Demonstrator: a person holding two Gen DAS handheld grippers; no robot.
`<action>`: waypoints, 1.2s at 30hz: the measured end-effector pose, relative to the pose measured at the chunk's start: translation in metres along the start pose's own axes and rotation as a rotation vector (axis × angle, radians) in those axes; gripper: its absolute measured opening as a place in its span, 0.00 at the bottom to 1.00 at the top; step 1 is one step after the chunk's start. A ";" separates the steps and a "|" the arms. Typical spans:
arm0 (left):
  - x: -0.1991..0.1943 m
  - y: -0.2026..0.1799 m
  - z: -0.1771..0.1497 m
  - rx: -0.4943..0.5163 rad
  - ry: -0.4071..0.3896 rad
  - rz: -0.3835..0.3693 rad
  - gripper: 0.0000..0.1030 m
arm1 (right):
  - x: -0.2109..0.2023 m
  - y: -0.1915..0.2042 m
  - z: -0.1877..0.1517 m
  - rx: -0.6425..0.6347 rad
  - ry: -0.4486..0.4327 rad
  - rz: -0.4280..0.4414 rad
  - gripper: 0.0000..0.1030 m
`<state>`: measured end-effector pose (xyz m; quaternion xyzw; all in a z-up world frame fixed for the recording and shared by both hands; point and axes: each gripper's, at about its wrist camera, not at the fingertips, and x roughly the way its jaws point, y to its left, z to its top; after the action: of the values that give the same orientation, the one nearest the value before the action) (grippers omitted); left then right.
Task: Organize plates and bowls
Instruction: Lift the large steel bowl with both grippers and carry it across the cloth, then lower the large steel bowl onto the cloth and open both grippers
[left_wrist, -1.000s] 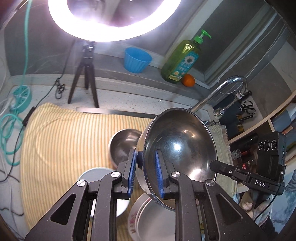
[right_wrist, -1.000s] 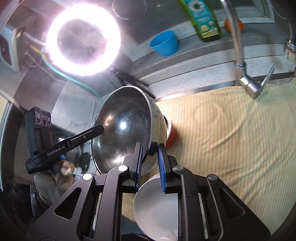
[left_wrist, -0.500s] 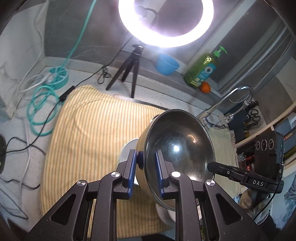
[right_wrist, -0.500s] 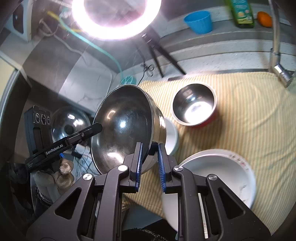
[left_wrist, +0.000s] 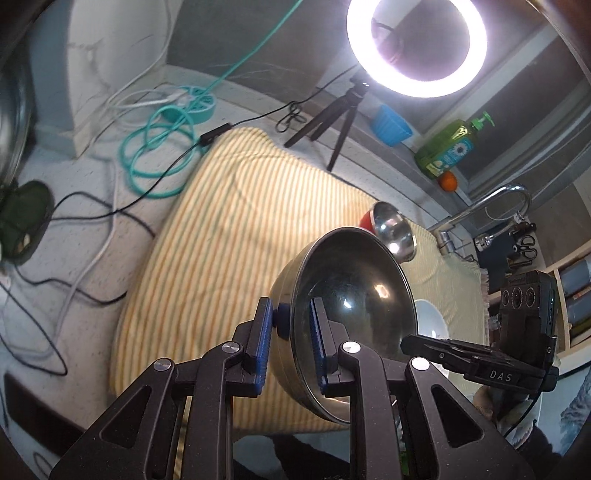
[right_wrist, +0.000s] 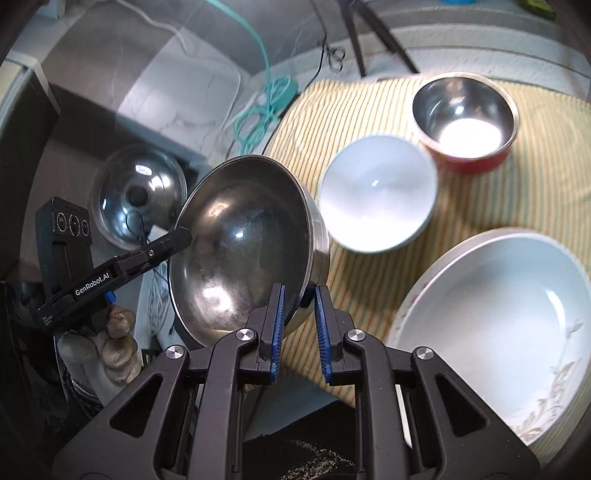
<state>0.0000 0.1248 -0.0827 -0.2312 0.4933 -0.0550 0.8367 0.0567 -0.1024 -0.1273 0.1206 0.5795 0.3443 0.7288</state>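
The steel bowl (left_wrist: 354, 317) (right_wrist: 243, 247) is being held tilted above the striped cloth (left_wrist: 236, 236), its rim being pinched on opposite sides by the left tool (left_wrist: 291, 347) and right tool (right_wrist: 299, 328).

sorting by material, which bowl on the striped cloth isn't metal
The white bowl, between the red-sided steel bowl and the large white dish; glossy ceramic-looking, not mirrored.

Large steel bowl (right_wrist: 243, 254): shiny, dark inside, tilted on edge, held off the cloth at near left.

White bowl (right_wrist: 376, 192): upright, just right of it.

Small steel bowl (right_wrist: 465, 114), red outside: upright, far right.

White plate (right_wrist: 495, 325), floral rim: near right.
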 end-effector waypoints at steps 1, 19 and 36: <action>0.001 0.004 -0.002 -0.010 0.004 0.005 0.18 | 0.005 0.002 -0.001 -0.003 0.011 -0.001 0.16; 0.021 0.055 -0.035 -0.122 0.060 0.028 0.17 | 0.057 0.010 -0.012 -0.031 0.091 -0.046 0.16; 0.029 0.055 -0.037 -0.110 0.069 0.042 0.21 | 0.064 0.005 -0.011 -0.042 0.094 -0.062 0.31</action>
<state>-0.0238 0.1520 -0.1455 -0.2645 0.5289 -0.0181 0.8062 0.0508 -0.0601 -0.1765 0.0712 0.6091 0.3390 0.7135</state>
